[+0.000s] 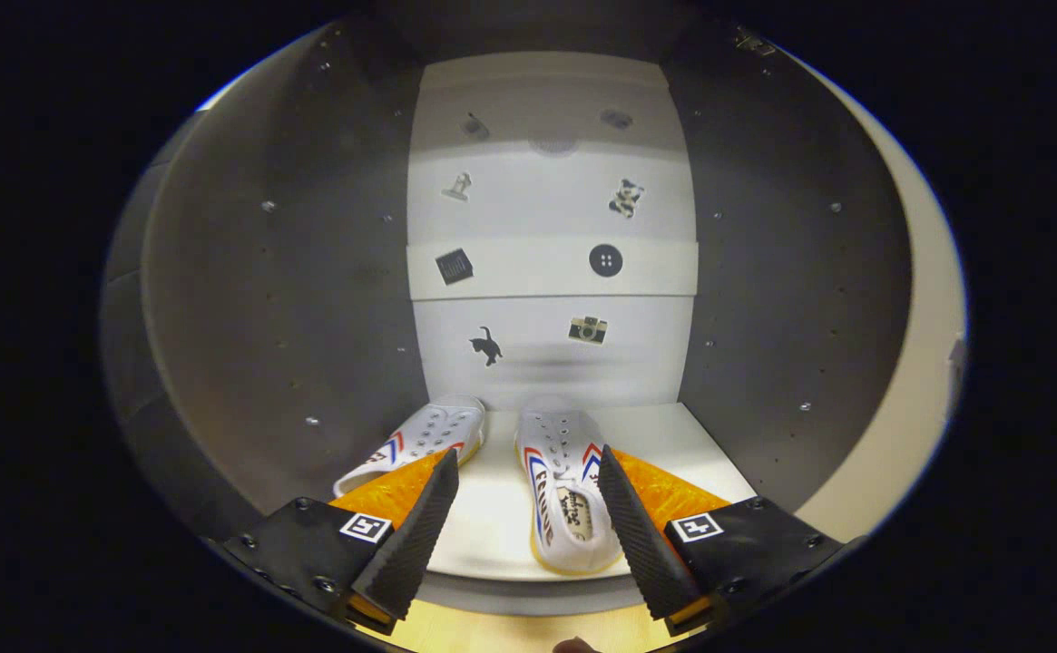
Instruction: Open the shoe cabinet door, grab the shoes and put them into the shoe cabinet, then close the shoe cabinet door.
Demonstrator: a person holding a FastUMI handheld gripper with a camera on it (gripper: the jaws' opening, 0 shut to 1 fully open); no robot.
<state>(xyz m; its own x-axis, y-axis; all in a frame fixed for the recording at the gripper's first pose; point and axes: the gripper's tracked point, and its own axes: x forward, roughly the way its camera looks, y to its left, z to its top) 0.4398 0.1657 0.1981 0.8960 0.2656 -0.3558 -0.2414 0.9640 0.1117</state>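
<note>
Shoes sit inside the shoe cabinet [220,299], on its white bottom shelf [492,526]. The claw [528,508] points straight into the open cabinet, level and steady, with its two fingers spread wide apart. Nothing is held between them.

One white shoe [564,499] with red and blue stripes lies between the fingers, closer to the right finger [632,526]. Its toe points toward the back wall, and its heel comes near the front lip of the shelf. The right finger's tip sits just beside this shoe, but I cannot tell if it touches.

A second white shoe [424,440] lies just ahead of the left finger [415,535], partly hidden behind it. It leans over on its side against the dark left wall.

Beyond both shoes stands the pale back wall [551,363], with small stickers on it. A white shelf board [551,269] crosses higher up. Dark side walls rise on both sides of the claw.

A little bit of a fingertip [573,646] peeks in below the claw.
</note>
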